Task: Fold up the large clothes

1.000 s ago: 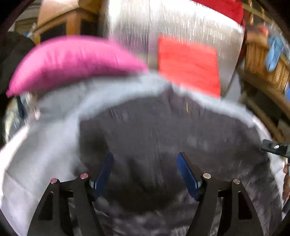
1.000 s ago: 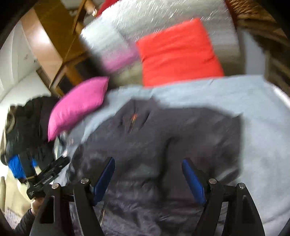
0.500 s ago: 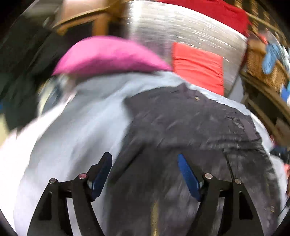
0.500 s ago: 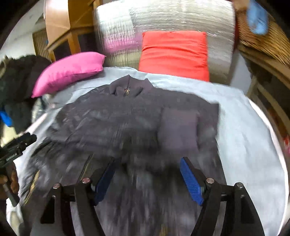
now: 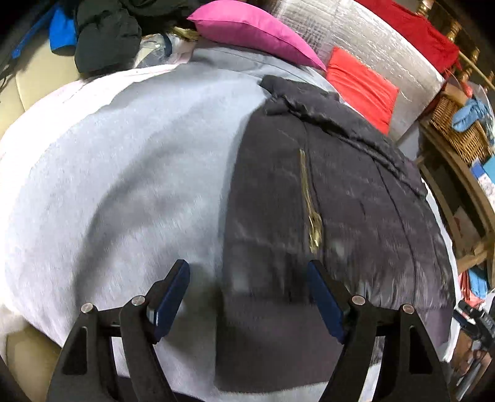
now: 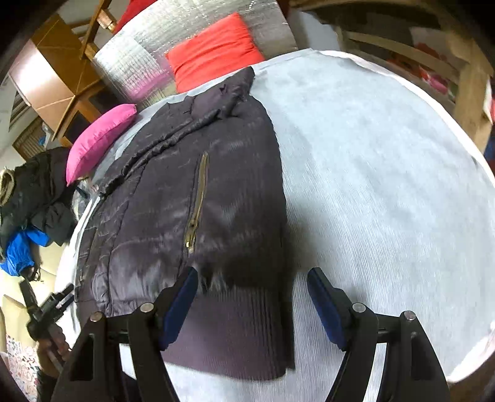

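Observation:
A dark quilted jacket (image 5: 355, 191) lies flat on a light grey bed sheet (image 5: 123, 173), collar at the far end and ribbed hem nearest me. Each side has a brass pocket zip (image 5: 309, 201). My left gripper (image 5: 247, 297) hovers open over the jacket's left edge near the hem, with nothing pressed between its blue pads. In the right wrist view the jacket (image 6: 185, 191) fills the left half. My right gripper (image 6: 252, 306) stands open over its right edge by the hem. The left gripper (image 6: 46, 306), held by a hand, shows at the far left of that view.
A pink pillow (image 5: 253, 27) and a red pillow (image 5: 362, 83) lean at the head of the bed against a silver quilted panel (image 5: 371, 40). Dark and blue clothes (image 6: 27, 198) are piled off the left side. Wicker basket (image 5: 458, 123) and wooden shelves stand on the right.
Both grippers have swung apart from over the jacket's middle: the left one to its left edge, the right one to its right edge. Both stay open and empty.

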Tool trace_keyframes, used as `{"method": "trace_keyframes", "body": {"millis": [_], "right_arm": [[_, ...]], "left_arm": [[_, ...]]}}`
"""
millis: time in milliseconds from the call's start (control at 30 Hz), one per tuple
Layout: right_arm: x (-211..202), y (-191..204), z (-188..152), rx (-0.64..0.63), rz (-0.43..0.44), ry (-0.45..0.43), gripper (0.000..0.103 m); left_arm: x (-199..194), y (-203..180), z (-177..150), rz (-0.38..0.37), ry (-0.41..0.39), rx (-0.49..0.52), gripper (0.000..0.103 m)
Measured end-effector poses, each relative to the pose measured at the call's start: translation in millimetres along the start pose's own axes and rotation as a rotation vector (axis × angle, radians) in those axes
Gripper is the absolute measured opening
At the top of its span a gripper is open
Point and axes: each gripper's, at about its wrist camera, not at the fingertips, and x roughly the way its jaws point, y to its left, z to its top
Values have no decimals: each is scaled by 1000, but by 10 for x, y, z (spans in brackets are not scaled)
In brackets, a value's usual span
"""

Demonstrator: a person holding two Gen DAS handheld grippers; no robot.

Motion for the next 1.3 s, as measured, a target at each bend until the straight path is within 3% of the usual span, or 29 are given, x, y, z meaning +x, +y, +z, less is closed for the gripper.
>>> {"method": "trace_keyframes", "body": {"millis": [167,400,467,633,733,833,967,1000,1033,1200,1300], "right_arm": [[26,62,-39,-23,17,-21,76],[134,-20,-88,21,40,-15,76],[133,17,-109,27,89,2,71],[138,-9,-174,23,59,11,48],[174,-95,-225,54,74,9,49],[183,-34,-253,9,67,4,55],[189,3,-239,-11,51,31,55],[188,2,-236,-10,47,35,50],[191,-2,-233,-14,32,44,34],[181,-32,-236,-9,22,55,22],[174,-9,-236,-9,22,55,20]], "left_arm": [[-123,-122,-95,-4,-26,16,78],[7,-131,-226,30,25,-1,79],[-4,-175,-250,38,24,18,79],[-11,-195,-288,58,31,22,79],[-6,-226,-315,86,37,33,79],[-7,-251,-343,107,40,42,79],[-1,-274,-349,120,44,50,79],[-4,-273,-349,122,46,49,79],[2,-275,-339,123,46,48,79],[19,-300,-328,137,52,54,78],[24,-313,-326,132,59,57,68]]}}
